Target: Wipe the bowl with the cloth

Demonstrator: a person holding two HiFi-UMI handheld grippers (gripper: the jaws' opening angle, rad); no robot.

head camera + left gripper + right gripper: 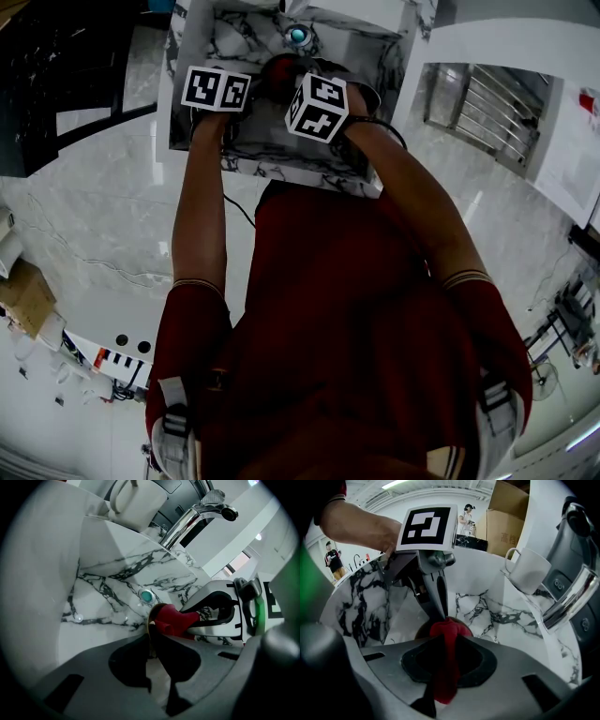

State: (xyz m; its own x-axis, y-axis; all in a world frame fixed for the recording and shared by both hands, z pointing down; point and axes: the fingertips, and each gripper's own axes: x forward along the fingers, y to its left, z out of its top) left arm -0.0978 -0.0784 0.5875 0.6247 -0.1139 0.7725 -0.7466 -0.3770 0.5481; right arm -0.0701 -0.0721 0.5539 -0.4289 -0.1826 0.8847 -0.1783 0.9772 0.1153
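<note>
Your bowl shows as little more than a thin brown-gold rim, seen edge-on in the left gripper view, and as a dark brown round patch in the right gripper view. The cloth is deep red and soft, bunched into a rounded head at its far end. Both sit inside the white, black-veined marble sink, just in front of the teal drain plug. Your left hand-held gripper is clenched on the bowl's rim. Your right hand-held gripper is clamped on the cloth, whose bunched head is pressed against the bowl. Most of the bowl is hidden: the left jaws cover its near side and the cloth covers its middle. In the head view the two marker cubes and your forearms block nearly all of it, and only a dark reddish patch shows there. You cannot tell whether the bowl touches the sink floor. The bowl is tipped up on edge, its rim running up and down in the left gripper view, with the open side towards the right hand-held gripper. The cloth's long axis runs along the right jaws, from the bowl back towards that camera.
</note>
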